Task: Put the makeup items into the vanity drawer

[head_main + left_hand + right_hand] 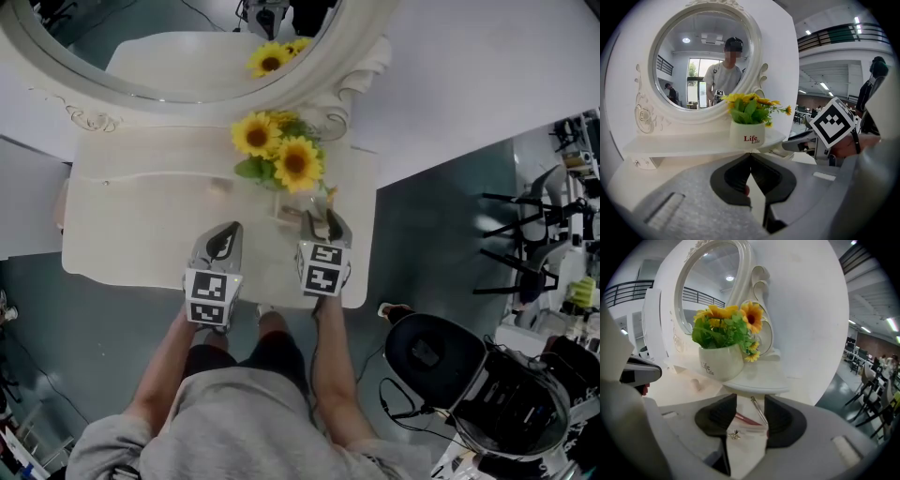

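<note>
A white vanity table (141, 225) carries an oval mirror (178, 47) and a white pot of sunflowers (281, 155). My right gripper (750, 399) is open just in front of the pot (721, 363). Between its jaws lie a thin silver stick (758, 409), a red pencil (745, 418) and a small metal piece (734, 433) on the white surface; the pads touch none of them. In the head view it (323, 217) hovers over the tabletop's right side. My left gripper (750, 155) is shut, fingertips together, beside it (228, 232). I see no open drawer.
A small knob (695, 384) sits on the low shelf front under the pot. To the right of the vanity, a black round seat (441, 361) and dark chairs (525, 244) stand on the grey floor. The table's front edge lies right behind both grippers.
</note>
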A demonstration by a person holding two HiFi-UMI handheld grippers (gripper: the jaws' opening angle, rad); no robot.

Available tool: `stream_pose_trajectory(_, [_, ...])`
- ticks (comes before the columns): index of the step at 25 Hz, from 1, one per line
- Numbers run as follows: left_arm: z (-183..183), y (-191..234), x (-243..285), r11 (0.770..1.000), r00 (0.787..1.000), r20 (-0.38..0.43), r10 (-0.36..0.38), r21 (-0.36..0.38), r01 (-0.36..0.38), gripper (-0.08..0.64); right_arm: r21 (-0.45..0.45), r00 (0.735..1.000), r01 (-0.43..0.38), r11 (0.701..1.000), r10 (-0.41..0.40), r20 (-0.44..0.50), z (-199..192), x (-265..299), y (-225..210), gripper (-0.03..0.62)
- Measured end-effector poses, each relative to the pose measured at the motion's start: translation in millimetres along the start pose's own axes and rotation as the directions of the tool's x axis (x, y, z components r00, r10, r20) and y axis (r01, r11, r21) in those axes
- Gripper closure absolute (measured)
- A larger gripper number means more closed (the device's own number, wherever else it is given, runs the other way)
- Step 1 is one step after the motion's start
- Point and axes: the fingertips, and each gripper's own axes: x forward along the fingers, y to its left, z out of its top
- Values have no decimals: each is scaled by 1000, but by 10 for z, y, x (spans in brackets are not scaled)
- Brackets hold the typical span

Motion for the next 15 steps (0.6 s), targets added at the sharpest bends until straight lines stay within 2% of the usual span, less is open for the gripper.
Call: stream_pose_trajectory(15, [320,84,-494,997,992,115,-50,56,44,549,3,986,9,1000,-10,168,389,-830,493,405])
